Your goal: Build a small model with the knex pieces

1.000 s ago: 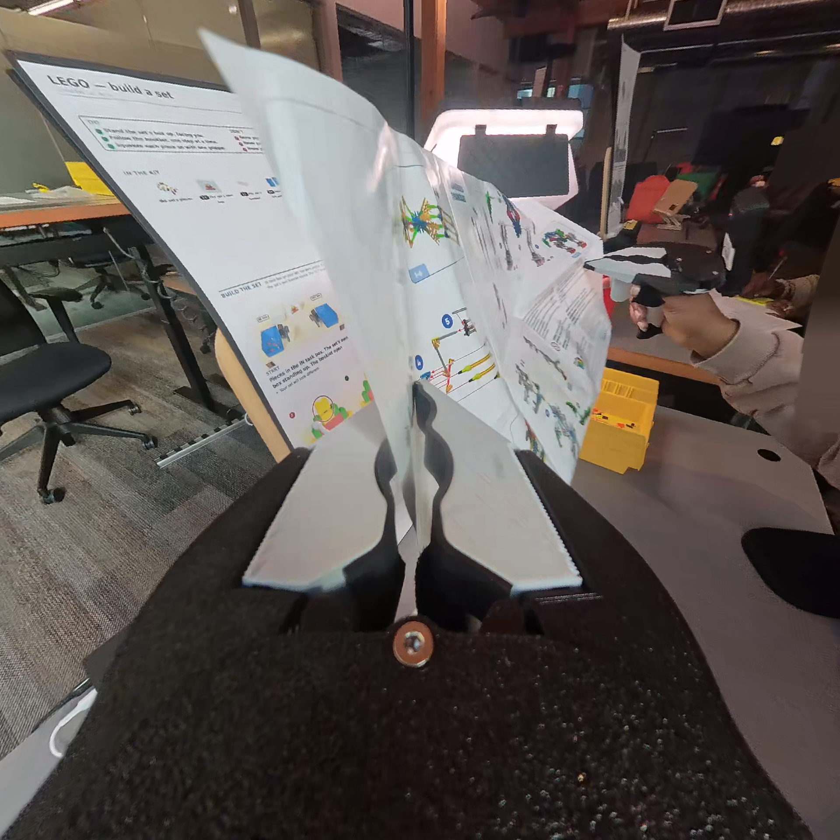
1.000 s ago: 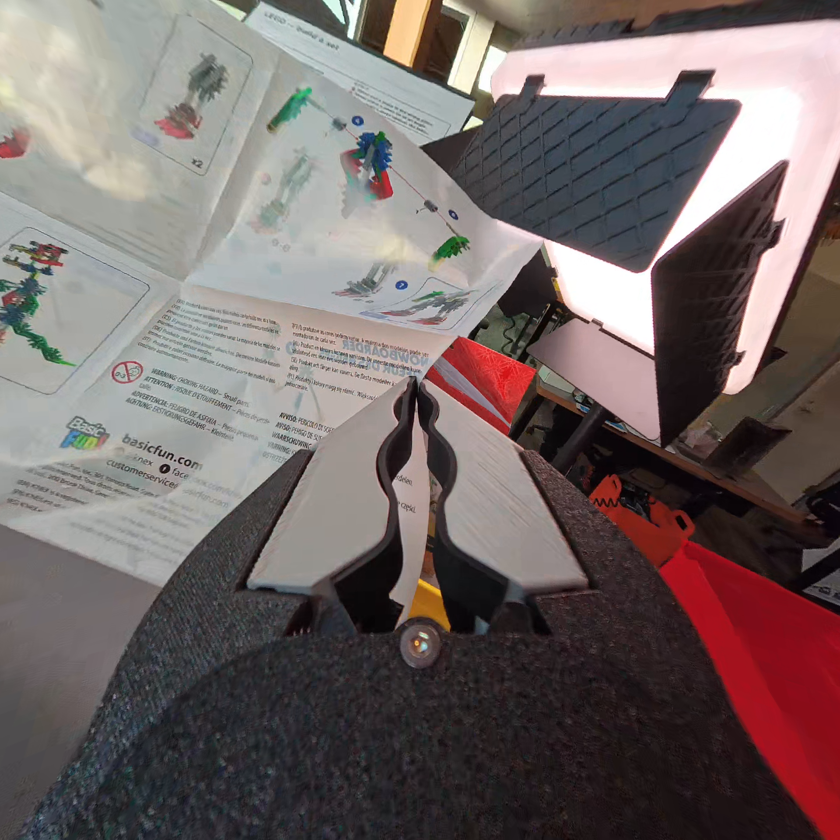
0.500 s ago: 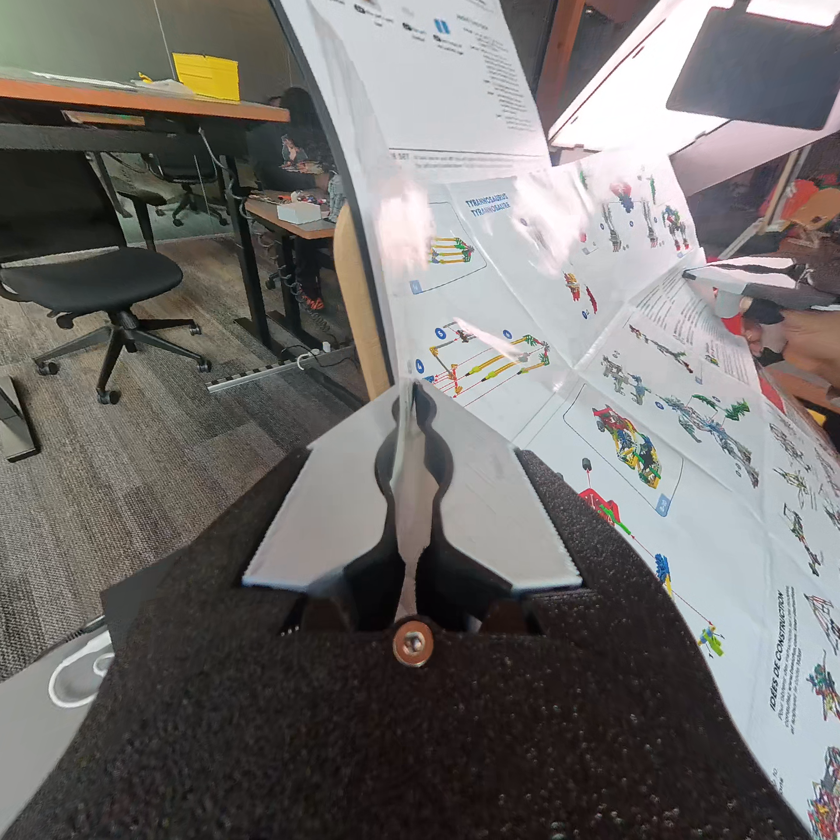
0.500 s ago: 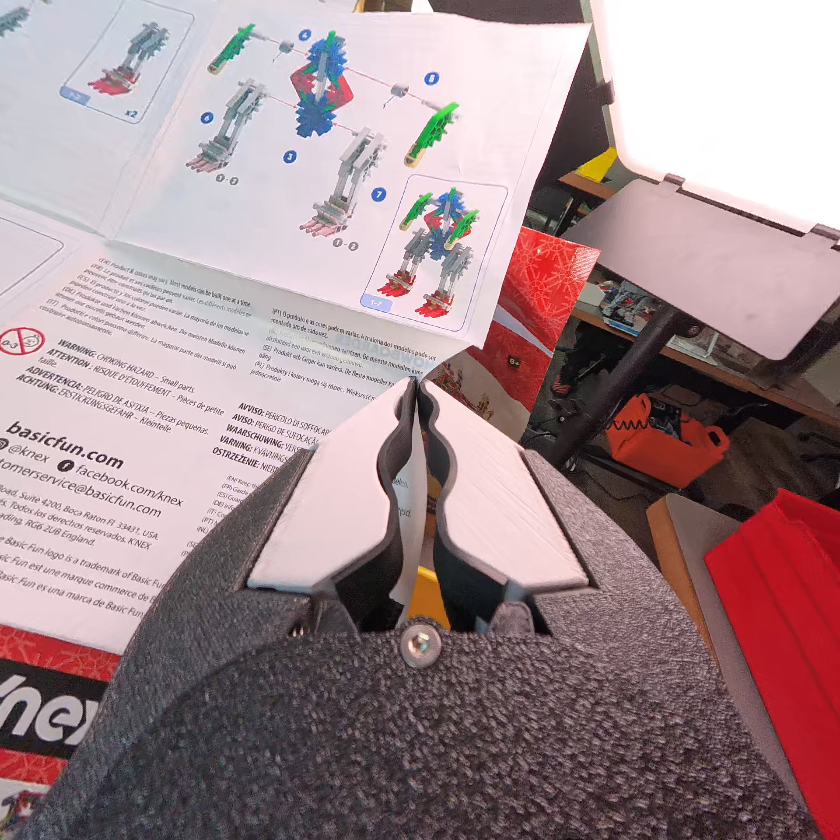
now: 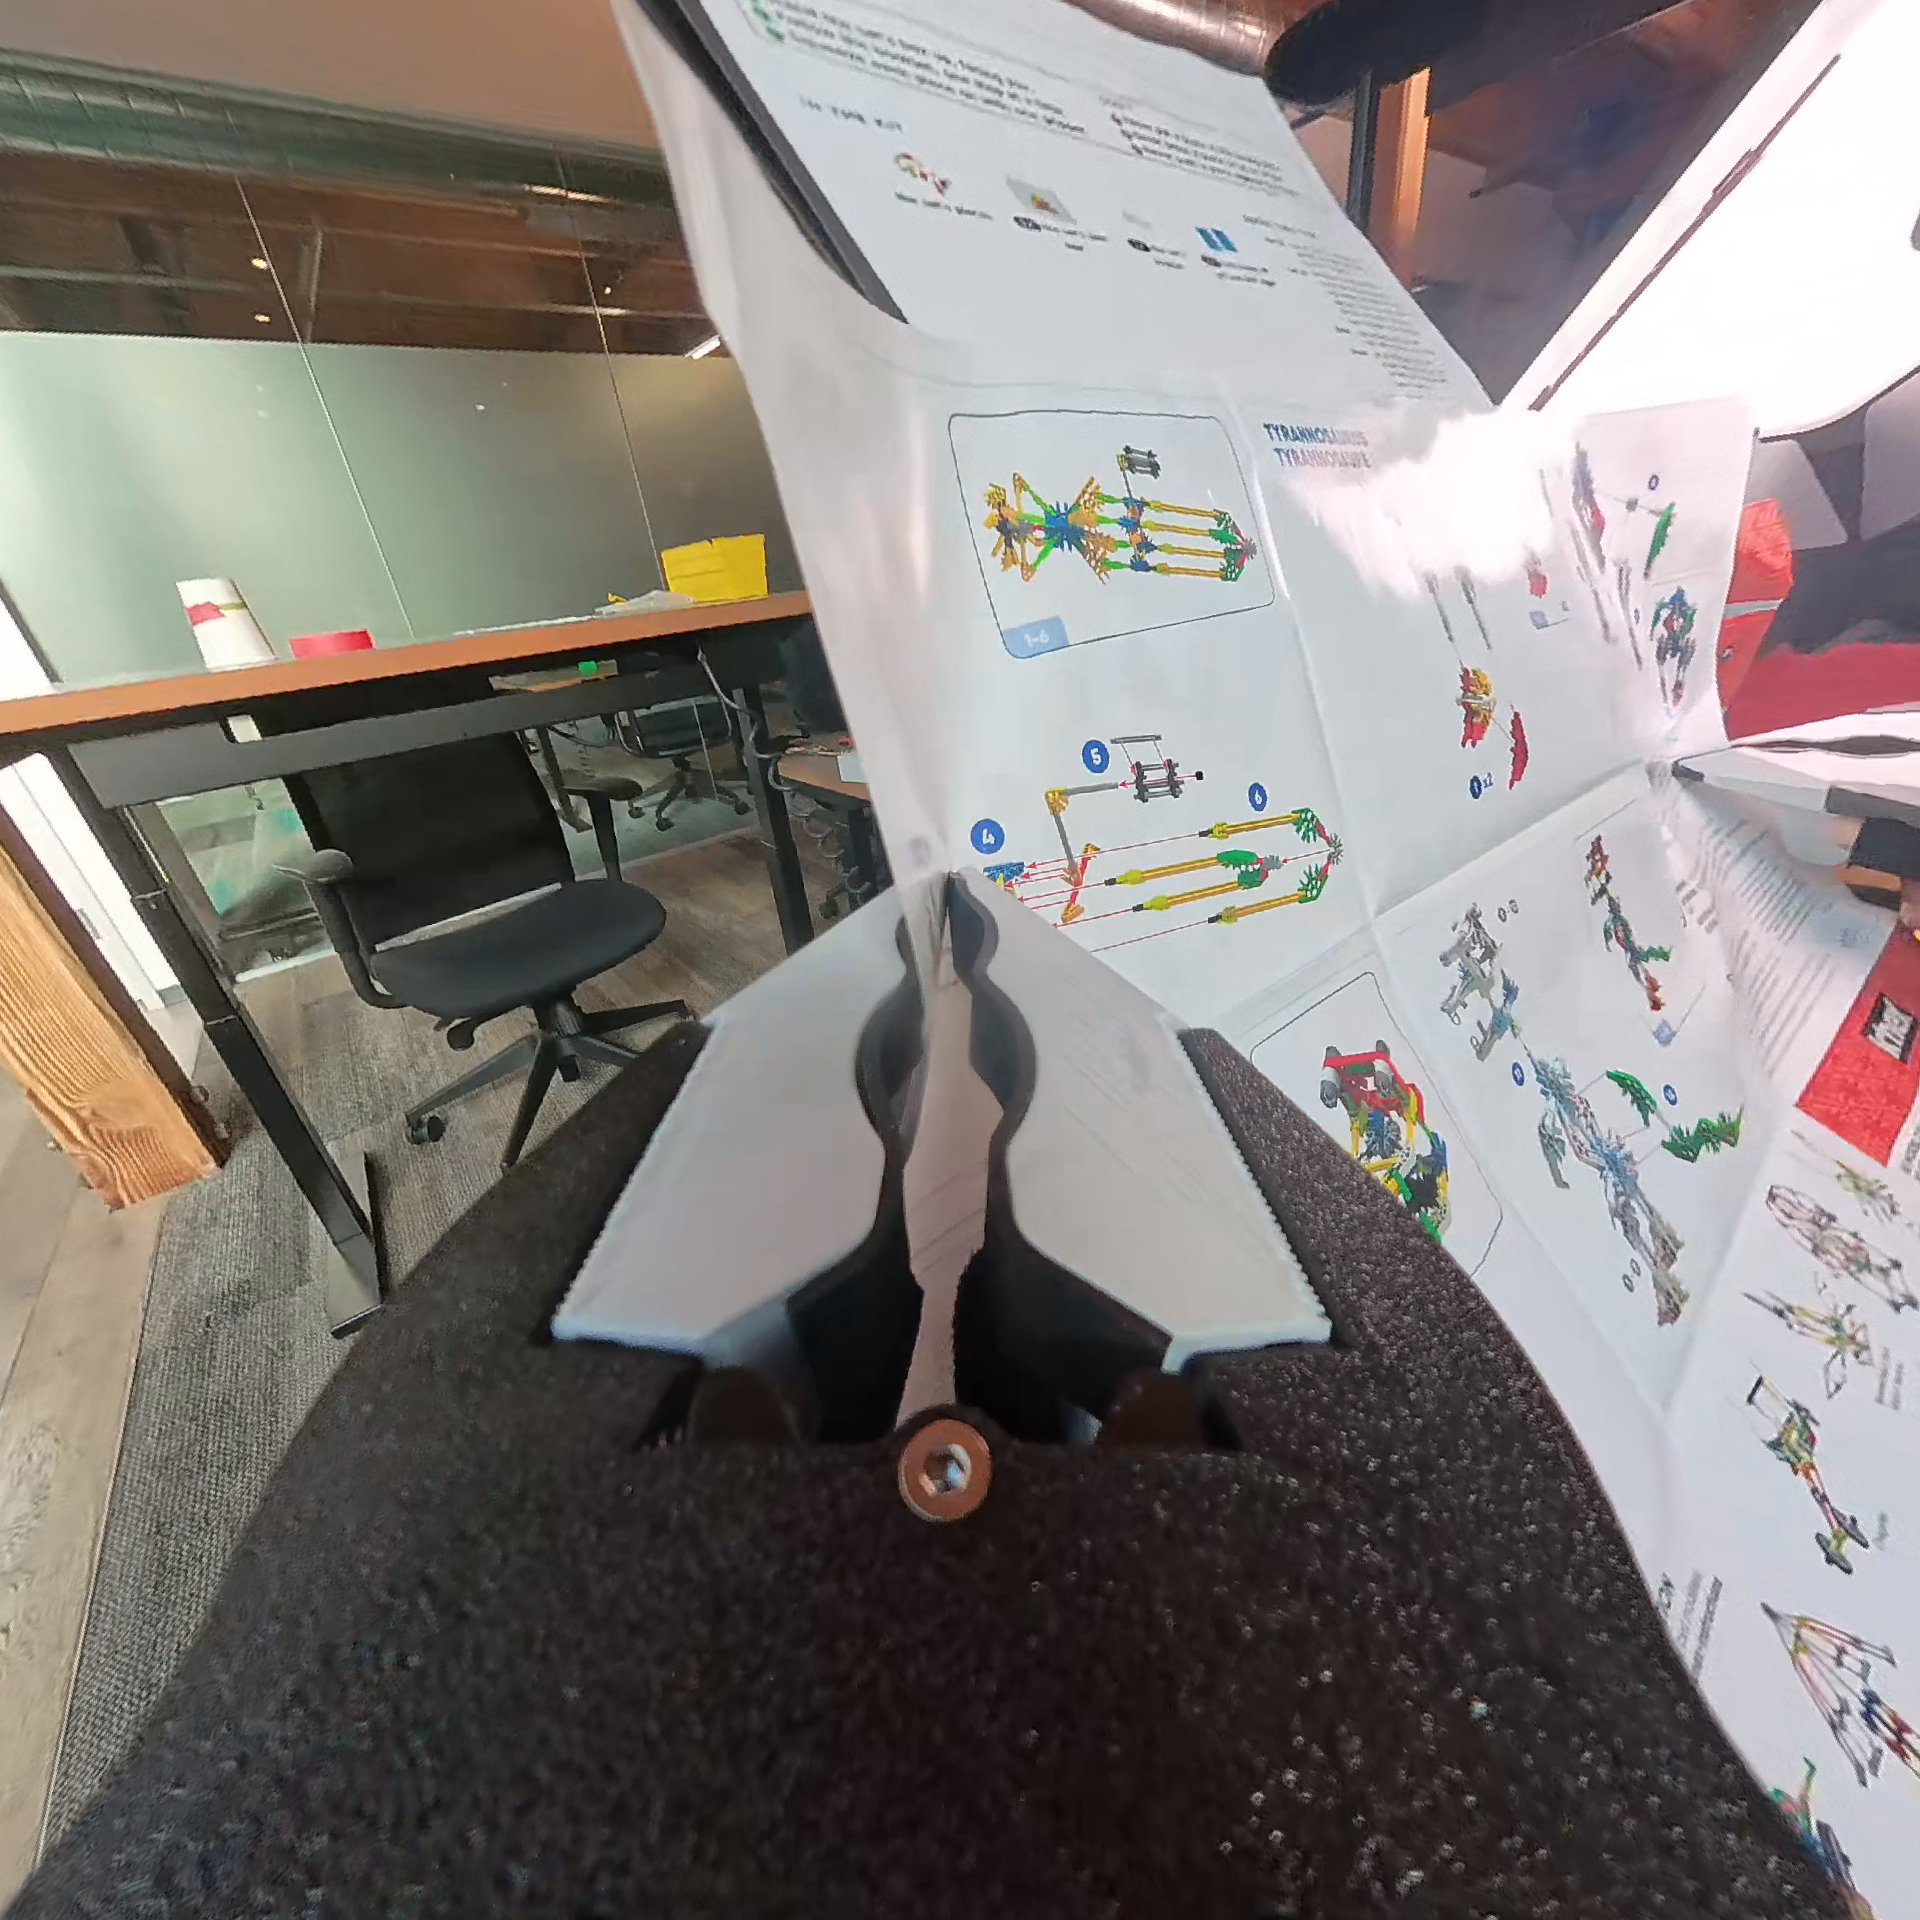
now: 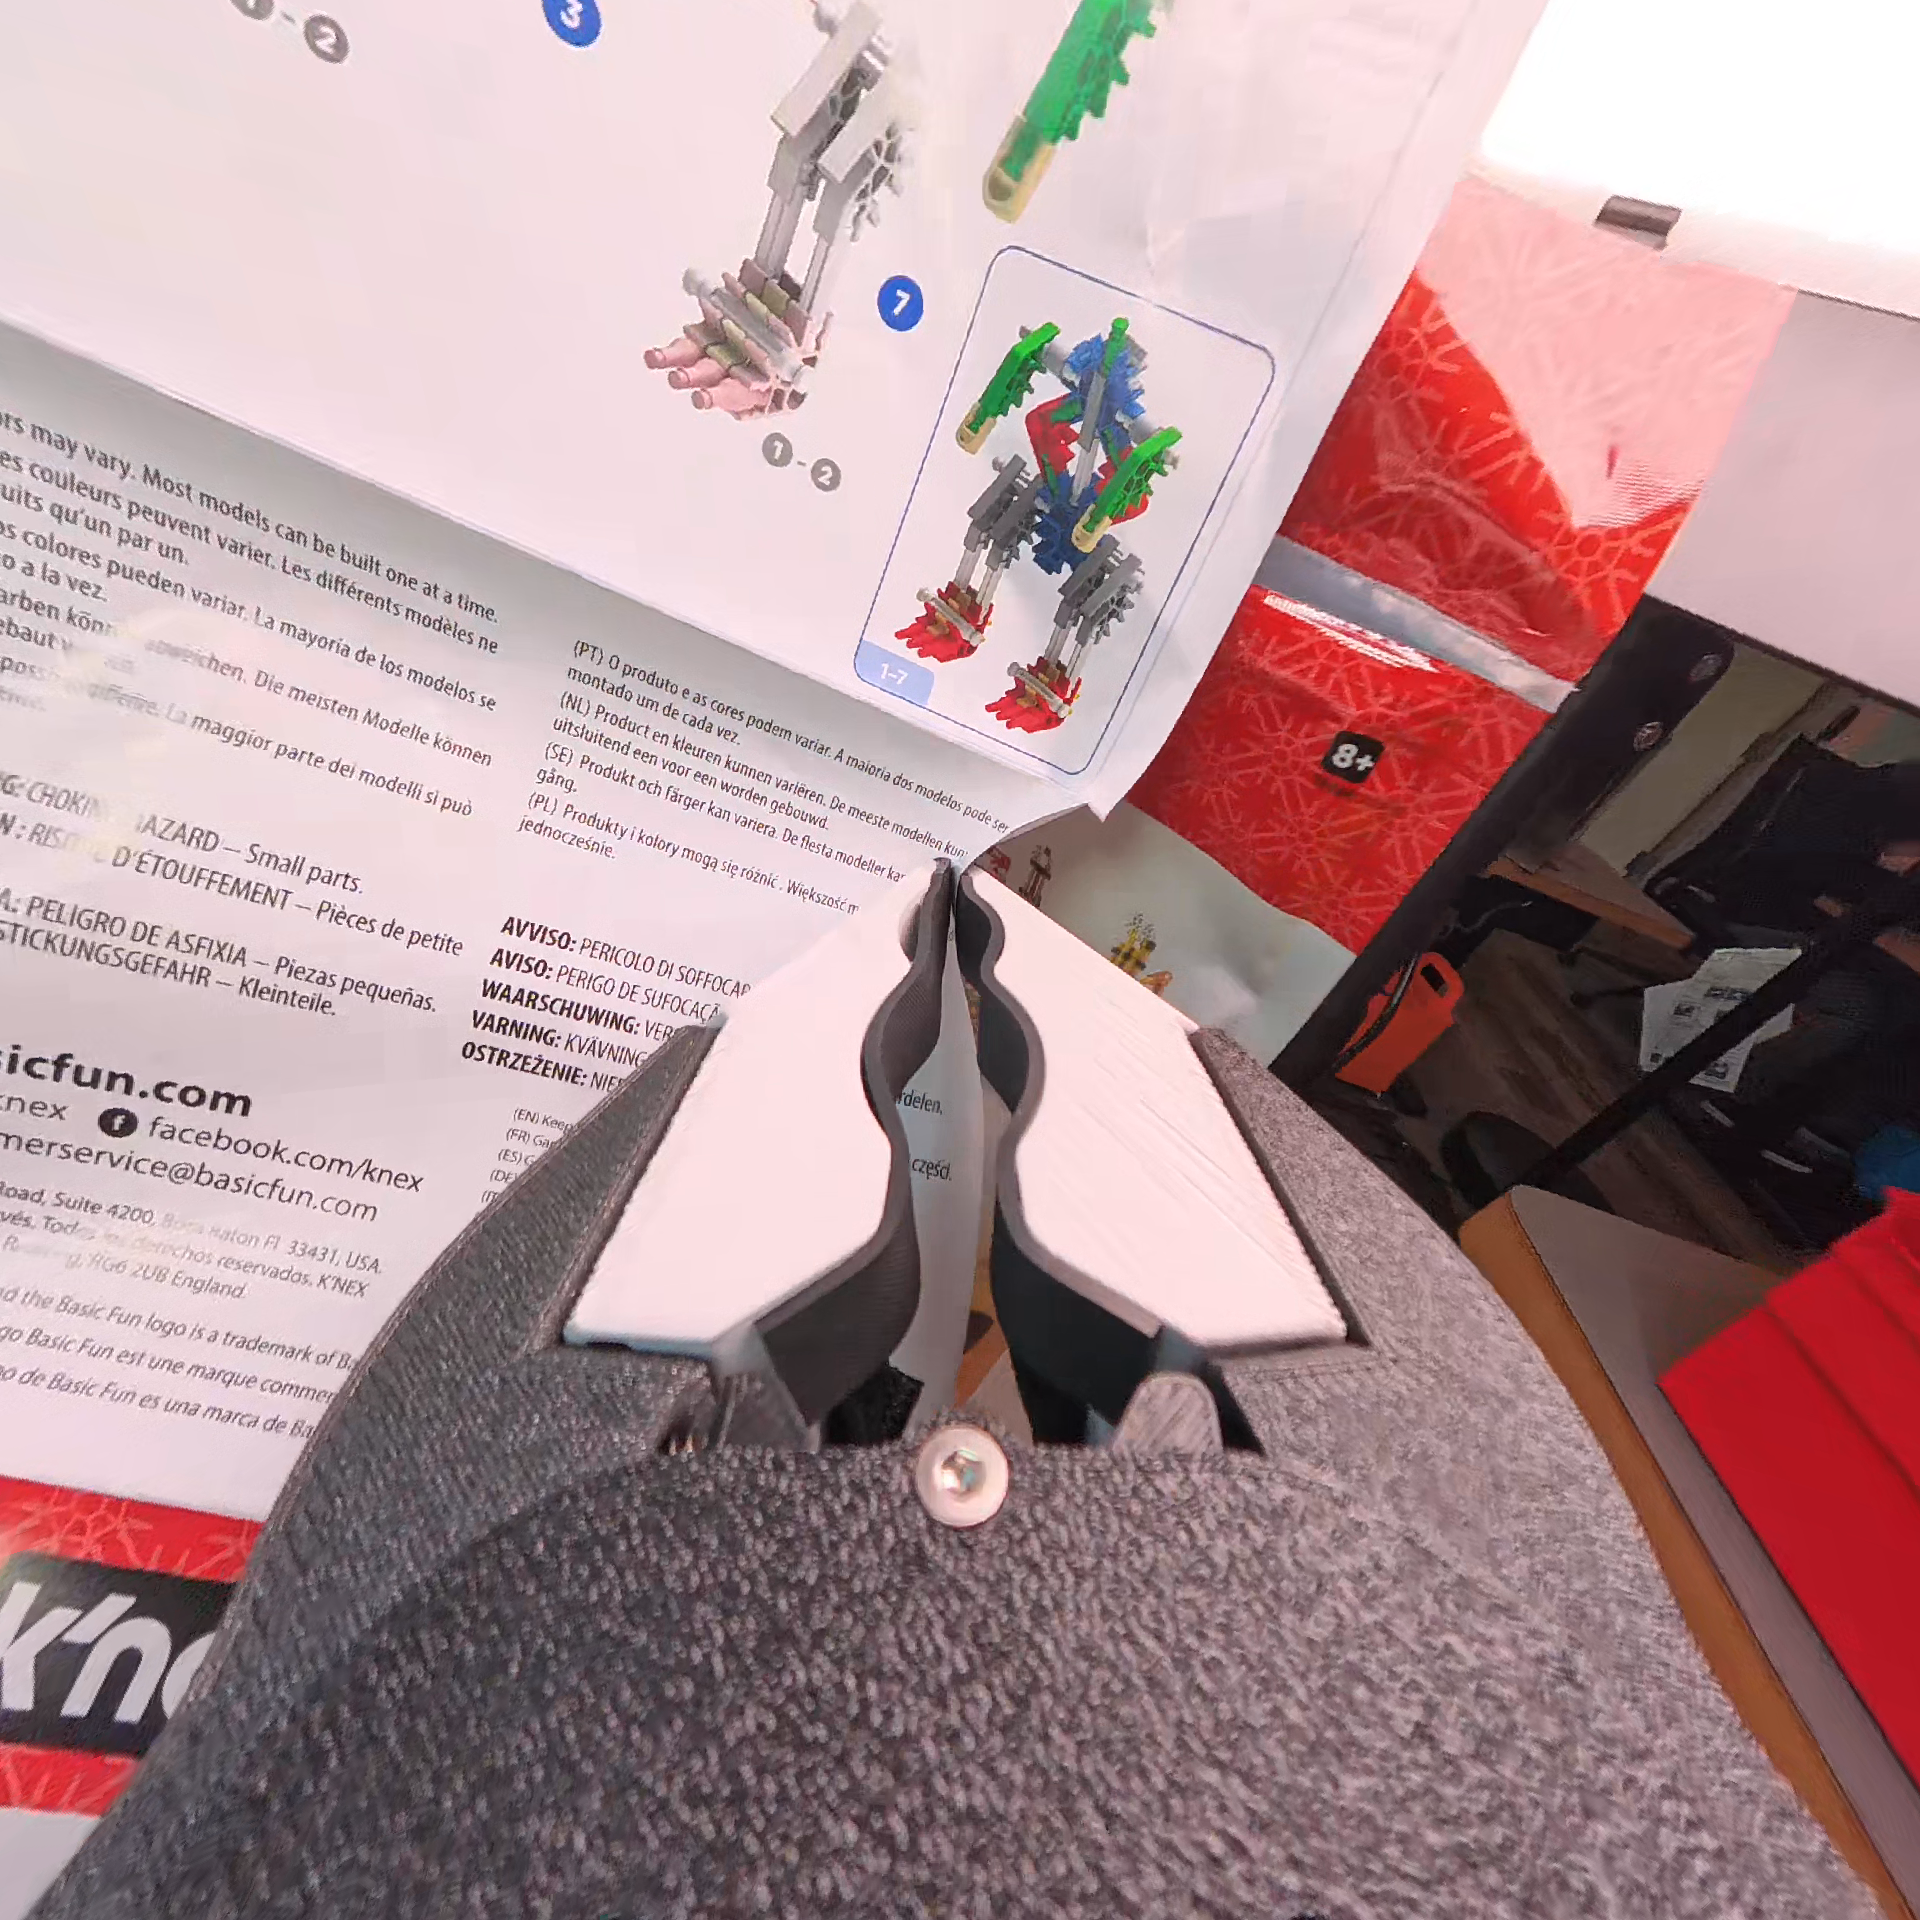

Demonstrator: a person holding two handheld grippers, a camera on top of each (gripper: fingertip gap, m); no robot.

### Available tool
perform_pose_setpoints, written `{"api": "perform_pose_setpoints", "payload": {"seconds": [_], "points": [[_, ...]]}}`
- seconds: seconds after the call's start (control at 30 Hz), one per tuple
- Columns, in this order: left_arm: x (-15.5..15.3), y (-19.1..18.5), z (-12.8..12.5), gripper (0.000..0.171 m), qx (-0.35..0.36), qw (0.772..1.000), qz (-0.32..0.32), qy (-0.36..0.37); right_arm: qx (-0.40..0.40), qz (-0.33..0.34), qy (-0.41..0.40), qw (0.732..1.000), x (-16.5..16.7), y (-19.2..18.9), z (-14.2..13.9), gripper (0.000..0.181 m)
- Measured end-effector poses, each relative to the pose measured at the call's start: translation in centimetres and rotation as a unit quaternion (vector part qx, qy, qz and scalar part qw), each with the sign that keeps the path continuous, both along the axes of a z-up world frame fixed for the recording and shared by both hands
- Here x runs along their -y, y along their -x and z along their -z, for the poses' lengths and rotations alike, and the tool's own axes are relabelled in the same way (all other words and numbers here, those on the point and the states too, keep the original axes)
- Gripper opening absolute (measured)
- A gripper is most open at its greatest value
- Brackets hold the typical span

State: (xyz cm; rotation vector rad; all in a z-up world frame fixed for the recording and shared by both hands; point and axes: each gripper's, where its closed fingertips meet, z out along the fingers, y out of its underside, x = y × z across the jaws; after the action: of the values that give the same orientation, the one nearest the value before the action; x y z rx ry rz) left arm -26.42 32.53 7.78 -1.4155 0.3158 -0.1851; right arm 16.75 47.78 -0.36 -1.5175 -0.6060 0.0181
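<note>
A large white instruction sheet [image 5: 1299, 935] printed with coloured toy-model diagrams is spread open between my two grippers. My left gripper [image 5: 948, 894] is shut on the sheet's left edge, which runs down between its white fingers. My right gripper [image 6: 951, 883] is shut on the sheet's right edge [image 6: 520, 623]; in the left wrist view it shows at the far right [image 5: 1787, 790]. The sheet is creased along its fold lines and hangs over a red box [image 6: 114, 1621] below it.
A white instruction board [image 5: 1091, 177] stands behind the sheet. A bright light panel [image 6: 1714, 125] and a red box [image 6: 1455, 623] are at the right. A red object [image 6: 1808, 1475] lies on the table's right edge. A black office chair [image 5: 499, 935] and a desk [image 5: 395, 675] stand at the left. My right fingertips sit around 45 cm from my left ones.
The sheet has been unfolded and pulled flatter between the grippers. Both grippers have stayed shut on its edges while the views swung, the right one drawing closer to the page.
</note>
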Motion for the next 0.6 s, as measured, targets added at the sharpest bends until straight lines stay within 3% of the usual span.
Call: {"api": "perform_pose_setpoints", "payload": {"seconds": [0.13, 0.37, 0.47, 0.6], "points": [[0.2, -0.4, -0.5, 0.0, 0.024, 1.0, -0.015, -0.007, -0.014, -0.001, 0.016, 1.0, 0.9, -0.5, -0.4, 0.004], [1.2, 0.4, 0.3, 0.0, 0.059, 0.997, -0.038, -0.02, 0.022, 0.004, -0.032, 0.999, 7.1, -1.6, -2.3, 0.042], [1.3, 0.4, 0.3, 0.0, 0.063, 0.997, -0.042, -0.031, 0.044, -0.104, -0.037, 0.993, 13.5, 4.3, -1.4, 0.041], [1.2, -0.2, 0.0, 0.0, 0.059, 0.996, -0.054, -0.044, 0.111, -0.234, 0.067, 0.963, 20.7, 14.8, 6.4, 0.052]]}}
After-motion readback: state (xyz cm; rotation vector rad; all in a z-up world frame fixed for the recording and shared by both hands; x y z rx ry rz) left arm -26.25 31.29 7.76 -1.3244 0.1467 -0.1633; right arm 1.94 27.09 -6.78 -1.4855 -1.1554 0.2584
